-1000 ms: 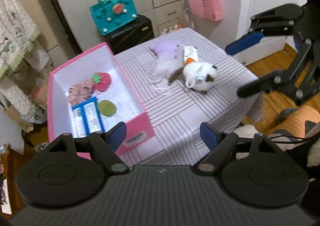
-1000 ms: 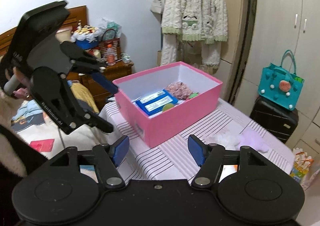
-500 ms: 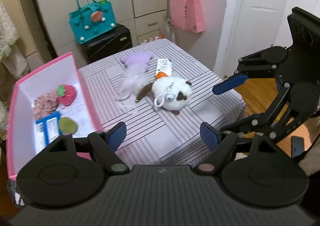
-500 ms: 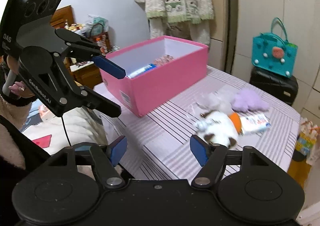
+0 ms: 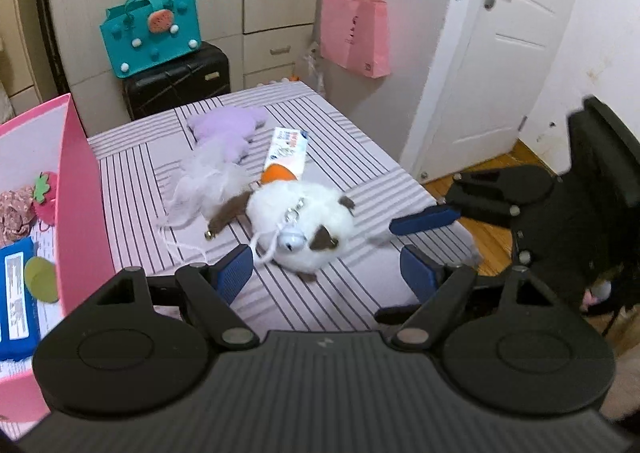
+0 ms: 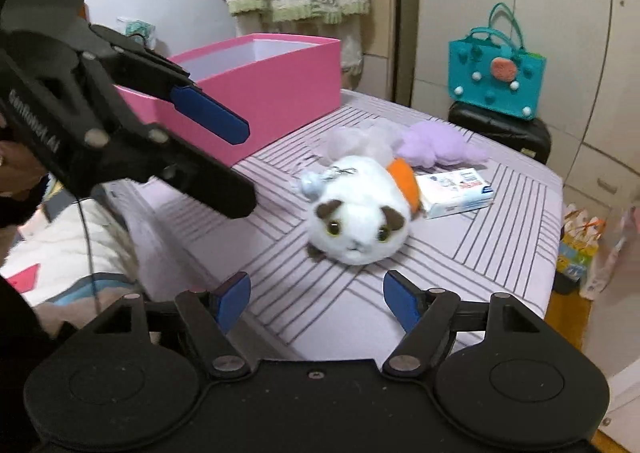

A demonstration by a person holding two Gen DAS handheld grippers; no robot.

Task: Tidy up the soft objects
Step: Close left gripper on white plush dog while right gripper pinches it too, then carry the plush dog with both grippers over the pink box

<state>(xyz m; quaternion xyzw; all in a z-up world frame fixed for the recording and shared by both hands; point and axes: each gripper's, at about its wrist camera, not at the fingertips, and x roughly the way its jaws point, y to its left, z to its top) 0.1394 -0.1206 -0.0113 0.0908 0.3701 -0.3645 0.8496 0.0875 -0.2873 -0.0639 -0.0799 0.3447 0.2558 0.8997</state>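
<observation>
On a striped lilac counter (image 5: 352, 177) lies a round white plush toy (image 5: 300, 225) with brown ears, a brown tail, an orange patch on its back and a small silver bell on a clip. Its face, seen from the right wrist camera, points toward the right hand-held gripper (image 6: 316, 295), which hovers just in front of it with its blue-padded fingers spread wide and nothing between them. From the left wrist camera, the left hand-held gripper (image 5: 326, 273) is also released and empty, its fingers apart on either side of the toy's near edge, not touching it. The right gripper's blue fingertips (image 5: 424, 219) show at the right of that view, close beside the toy.

Behind the plush toy, touching it, is a wispy white mesh puff (image 5: 208, 181), and beyond that a pale purple plush (image 5: 230, 129). A small white packet (image 5: 286, 151) with blue and red print lies flat next to the toy's orange patch.

At the counter's left stands an open pink box (image 5: 78, 189). Inside it are a red strawberry plush (image 5: 44, 197), a pinkish crumpled fabric piece (image 5: 14, 213), a flat green disc (image 5: 40, 279) and a blue packet (image 5: 16, 293).
</observation>
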